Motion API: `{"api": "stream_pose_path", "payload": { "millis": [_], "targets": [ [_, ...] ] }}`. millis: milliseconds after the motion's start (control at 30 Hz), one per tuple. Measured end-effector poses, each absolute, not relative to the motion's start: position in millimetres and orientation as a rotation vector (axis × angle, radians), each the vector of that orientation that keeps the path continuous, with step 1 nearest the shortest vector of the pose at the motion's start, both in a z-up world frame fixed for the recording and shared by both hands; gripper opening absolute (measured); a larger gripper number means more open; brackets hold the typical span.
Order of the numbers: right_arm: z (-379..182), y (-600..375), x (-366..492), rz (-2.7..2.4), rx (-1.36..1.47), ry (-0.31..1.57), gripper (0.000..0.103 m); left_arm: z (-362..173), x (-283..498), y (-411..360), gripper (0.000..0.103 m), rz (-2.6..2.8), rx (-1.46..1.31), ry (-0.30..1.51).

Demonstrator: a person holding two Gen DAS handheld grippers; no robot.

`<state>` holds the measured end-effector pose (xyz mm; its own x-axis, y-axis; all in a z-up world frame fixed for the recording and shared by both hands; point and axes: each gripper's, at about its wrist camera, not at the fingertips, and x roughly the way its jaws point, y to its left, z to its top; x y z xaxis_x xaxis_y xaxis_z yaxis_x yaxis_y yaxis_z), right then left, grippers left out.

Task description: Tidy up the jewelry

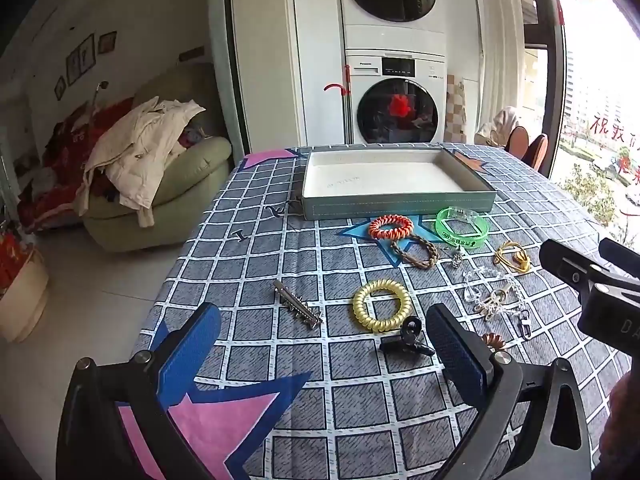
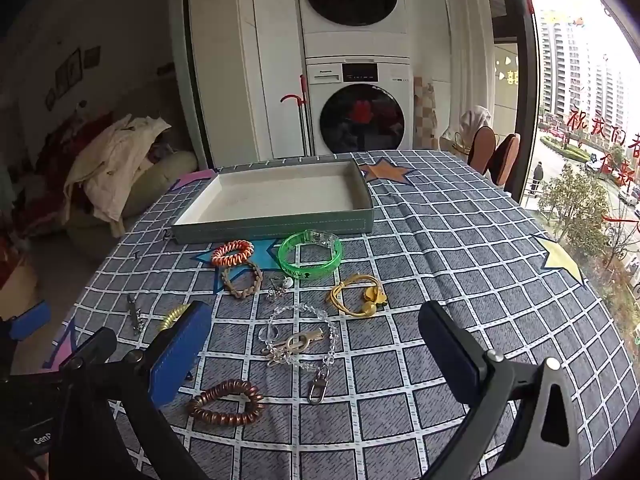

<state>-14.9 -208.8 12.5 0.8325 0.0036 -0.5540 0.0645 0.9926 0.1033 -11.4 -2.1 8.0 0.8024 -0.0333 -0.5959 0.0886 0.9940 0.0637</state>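
Observation:
An empty grey tray point(image 1: 400, 202) point(image 2: 276, 227) stands at the table's far side. In front of it lie an orange coil band point(image 1: 391, 227) point(image 2: 233, 252), a brown braided band point(image 1: 416, 251) point(image 2: 241, 279), a green bracelet point(image 1: 462, 226) point(image 2: 310, 254), a yellow cord point(image 1: 513, 261) point(image 2: 358, 294), a clear bead chain point(image 1: 496, 294) point(image 2: 298, 336), a gold coil point(image 1: 382, 311), a silver clip point(image 1: 298, 306), a black claw clip point(image 1: 406, 338) and a copper coil point(image 2: 226, 402). My left gripper point(image 1: 320, 344) is open above the table, empty. My right gripper point(image 2: 316, 344) is open over the bead chain, empty.
The checked tablecloth point(image 1: 280, 248) covers the table; its left edge drops to the floor. A sofa with clothes point(image 1: 140, 168) stands left, stacked washer and dryer point(image 1: 394, 80) behind, chairs point(image 2: 496, 156) and a window at the right.

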Motion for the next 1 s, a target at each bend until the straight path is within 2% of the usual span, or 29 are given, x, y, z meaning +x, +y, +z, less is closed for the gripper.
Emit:
{"api": "stream_pose_path", "payload": {
  "millis": [1000],
  "targets": [
    [19.9,-200.8,-14.3,-0.013,0.114,0.566,0.103,11.8,-17.2,-2.6,0.103,-0.055,0.080,0.633]
  ]
}}
